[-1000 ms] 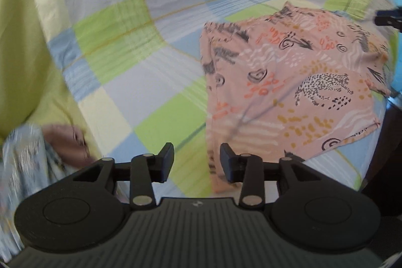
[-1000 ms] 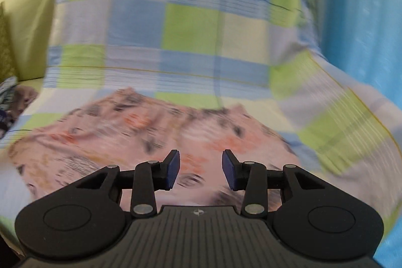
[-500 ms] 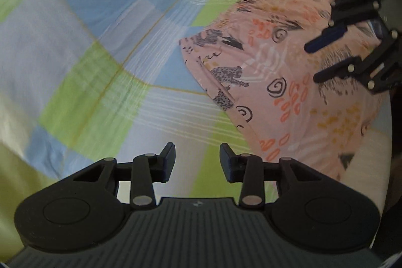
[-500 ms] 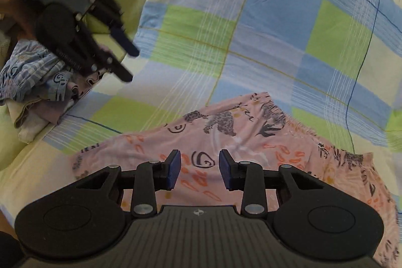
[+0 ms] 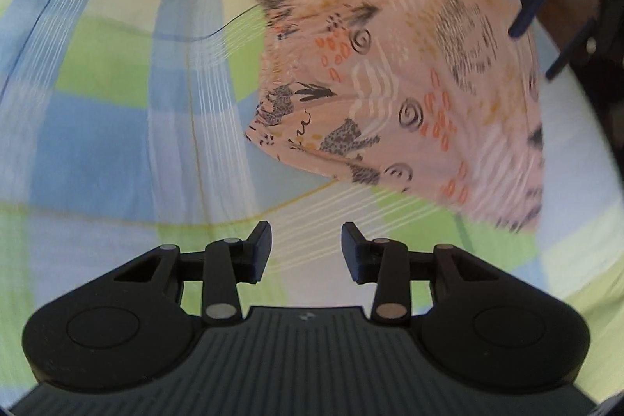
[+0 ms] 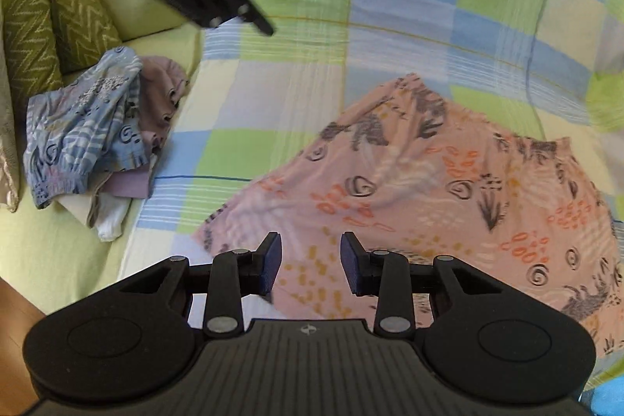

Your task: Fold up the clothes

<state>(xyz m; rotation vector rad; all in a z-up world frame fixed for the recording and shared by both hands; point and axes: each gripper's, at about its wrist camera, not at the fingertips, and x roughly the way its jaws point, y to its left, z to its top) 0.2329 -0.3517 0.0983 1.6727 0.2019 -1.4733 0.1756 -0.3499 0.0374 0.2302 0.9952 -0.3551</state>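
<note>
Lying rumpled on checked sheet (image 6: 409, 6): soft pink printed garment (image 6: 448, 190).

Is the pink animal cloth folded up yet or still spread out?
Spread out. The pink cloth lies open and rumpled on the checkered blanket, with no neat fold. Both grippers are open and hold nothing.

Left wrist view: close above checked sheet (image 5: 117, 143), facing pink garment (image 5: 409, 65) | Right wrist view: opposite side of garment (image 6: 448, 190), looking toward sofa cushions (image 6: 46, 10) | Shared: garment, sheet
</note>
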